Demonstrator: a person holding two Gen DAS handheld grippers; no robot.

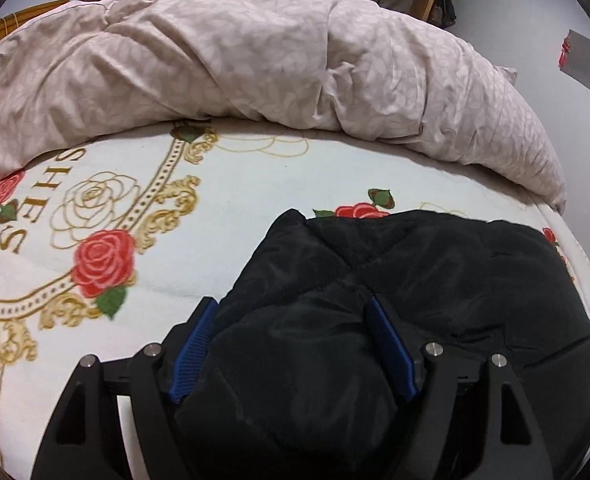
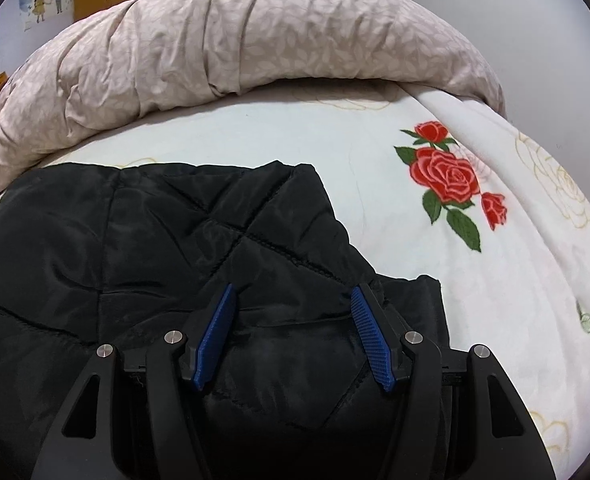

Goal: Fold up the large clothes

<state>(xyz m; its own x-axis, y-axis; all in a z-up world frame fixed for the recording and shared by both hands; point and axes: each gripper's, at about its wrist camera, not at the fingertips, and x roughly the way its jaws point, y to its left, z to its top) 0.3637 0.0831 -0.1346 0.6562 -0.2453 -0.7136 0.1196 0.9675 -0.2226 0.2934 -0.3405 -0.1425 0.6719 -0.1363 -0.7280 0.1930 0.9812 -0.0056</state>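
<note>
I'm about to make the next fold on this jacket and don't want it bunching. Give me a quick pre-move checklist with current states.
1. Black quilted padded jacket lies on the white rose-print blanket: ok.
2. Left gripper straddles jacket fabric: ok; pads pressing: cannot tell.
3. Right gripper over the jacket's edge, fabric between the fingers: ok; firm grip: cannot tell.
4. Bare blanket ahead for folding: ok.
5. Rumpled beige leaf-pattern duvet clear of the jacket: ok.
6. Jacket lying flat: not ok, it bulges.

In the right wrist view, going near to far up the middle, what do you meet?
Right claw → black quilted padded jacket → white rose-printed blanket → bunched beige leaf-patterned duvet.
</note>
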